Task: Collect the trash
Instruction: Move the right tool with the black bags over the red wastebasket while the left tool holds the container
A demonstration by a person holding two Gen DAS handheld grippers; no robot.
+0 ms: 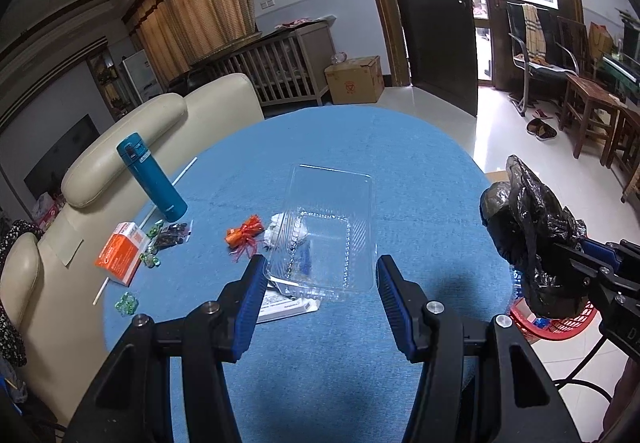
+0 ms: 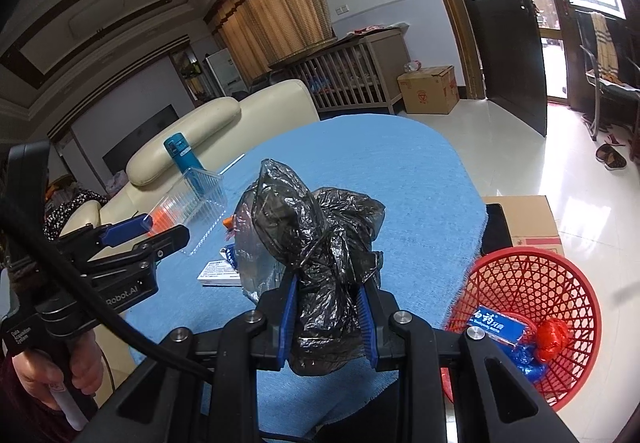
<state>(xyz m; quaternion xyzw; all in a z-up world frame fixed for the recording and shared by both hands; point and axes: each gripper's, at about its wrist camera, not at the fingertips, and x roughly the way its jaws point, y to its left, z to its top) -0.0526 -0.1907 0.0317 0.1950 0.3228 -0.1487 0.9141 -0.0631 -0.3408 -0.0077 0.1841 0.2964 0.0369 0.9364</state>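
While its blue-padded jaws stand wide apart and grip nothing, the left gripper point(image 1: 322, 277) hangs over the blue tablecloth point(image 1: 420, 179), with the clear plastic clamshell point(image 1: 326, 227) lying open just ahead between its fingertips. A white leaflet point(image 1: 286, 307) pokes out from under the clamshell's near edge, by the left finger. Ahead and to the left lie an orange wrapper point(image 1: 244, 235), an orange box point(image 1: 120, 257), scattered green candies point(image 1: 127, 302) and an upright teal flask point(image 1: 154, 179). Off to the right, the right gripper point(image 1: 560, 255) carries a crumpled black plastic bag point(image 1: 528, 219) above the red basket point(image 1: 560, 327).

In the right wrist view, the right gripper point(image 2: 328, 307) is clamped narrowly on the black plastic bag point(image 2: 320, 243), which bulges upward past its fingertips, over the table's near right edge. Just right of and below it stands the red basket point(image 2: 560, 283), holding a blue packet point(image 2: 496, 325) and a red wrapper point(image 2: 554, 337). To the left, the left gripper point(image 2: 160, 227) is by the clamshell point(image 2: 196, 203).
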